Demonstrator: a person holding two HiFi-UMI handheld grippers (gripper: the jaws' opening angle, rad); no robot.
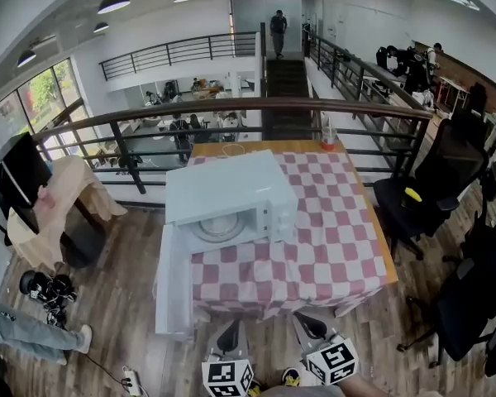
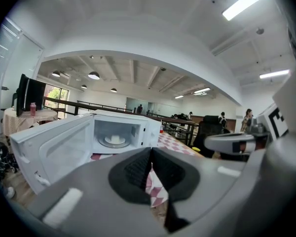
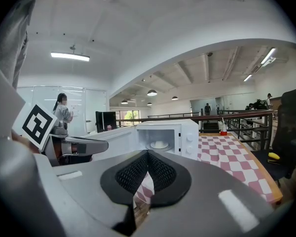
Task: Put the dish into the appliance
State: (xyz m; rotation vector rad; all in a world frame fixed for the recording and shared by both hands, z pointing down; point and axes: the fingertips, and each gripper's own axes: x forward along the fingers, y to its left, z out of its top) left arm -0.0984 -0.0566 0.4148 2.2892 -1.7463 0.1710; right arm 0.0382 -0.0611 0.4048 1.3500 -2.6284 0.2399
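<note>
A white microwave point(image 1: 223, 190) stands on the left part of a table under a red-and-white checked cloth point(image 1: 331, 230). Its door point(image 1: 174, 279) hangs fully open to the left. Inside, a white dish point(image 1: 220, 227) lies on the turntable; it shows in the left gripper view point(image 2: 113, 140) and the right gripper view point(image 3: 159, 145). Both grippers hover side by side just off the table's near edge, pointing at the microwave. My left gripper point(image 1: 229, 337) point(image 2: 150, 149) is shut and holds nothing. My right gripper point(image 1: 308, 327) point(image 3: 148, 153) is likewise shut and holds nothing.
A red cup point(image 1: 327, 141) stands at the table's far edge by the railing point(image 1: 264, 106). Black office chairs point(image 1: 434, 180) crowd the right side, one with a yellow object point(image 1: 412, 194). At the left are a side table with a monitor point(image 1: 21, 176) and a person's leg point(image 1: 25, 333).
</note>
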